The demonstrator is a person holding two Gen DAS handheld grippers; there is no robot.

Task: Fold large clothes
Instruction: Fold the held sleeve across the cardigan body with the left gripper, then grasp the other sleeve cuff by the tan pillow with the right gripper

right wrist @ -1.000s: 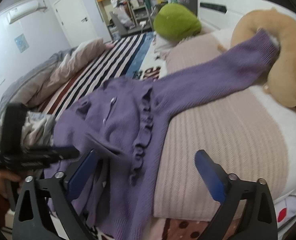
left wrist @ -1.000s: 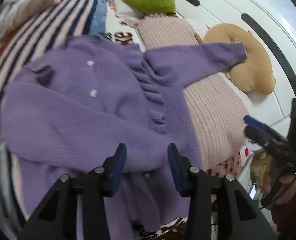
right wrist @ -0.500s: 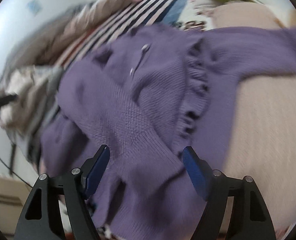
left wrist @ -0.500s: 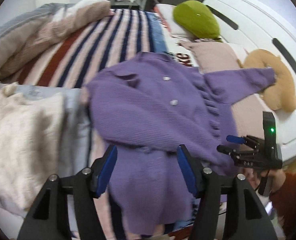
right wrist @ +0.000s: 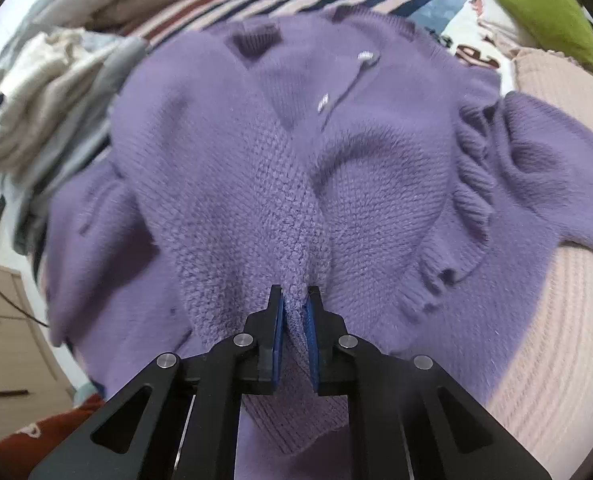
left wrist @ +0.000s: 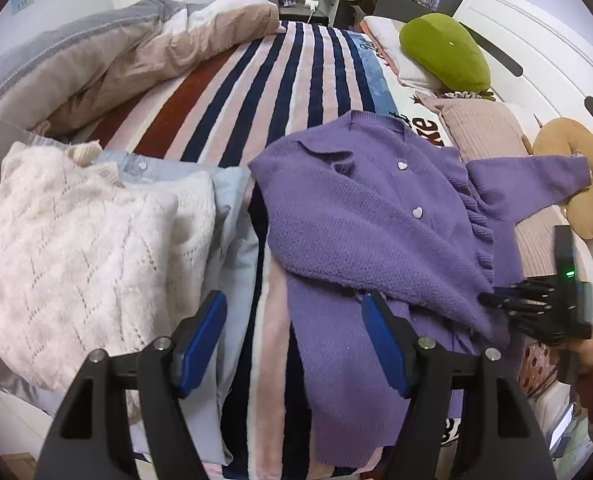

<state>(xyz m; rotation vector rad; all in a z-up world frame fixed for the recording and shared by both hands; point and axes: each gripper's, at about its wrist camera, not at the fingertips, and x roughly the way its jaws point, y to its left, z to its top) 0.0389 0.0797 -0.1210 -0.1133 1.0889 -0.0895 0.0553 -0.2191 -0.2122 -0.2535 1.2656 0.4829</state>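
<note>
A purple knit cardigan (left wrist: 368, 220) with small pale buttons lies on the striped bed, one sleeve folded across its front, the other sleeve (left wrist: 536, 184) stretched right. My right gripper (right wrist: 294, 308) is shut on the folded sleeve's cuff end (right wrist: 296, 280); it also shows in the left wrist view (left wrist: 492, 300) at the cardigan's right edge. My left gripper (left wrist: 296, 332) is open and empty, held above the bed's near edge between the cardigan and a cream sweater.
A cream knit sweater (left wrist: 80, 248) on a pale blue garment (left wrist: 232, 232) lies left. A crumpled duvet (left wrist: 116, 52) is at the back left. A green pillow (left wrist: 444, 52), pink ribbed pillow (left wrist: 484, 132) and tan plush (left wrist: 588, 204) lie right by the white headboard (left wrist: 536, 40).
My right gripper moved in onto the cardigan and shut on the folded sleeve's end. My left gripper pulled back and left, still open.
</note>
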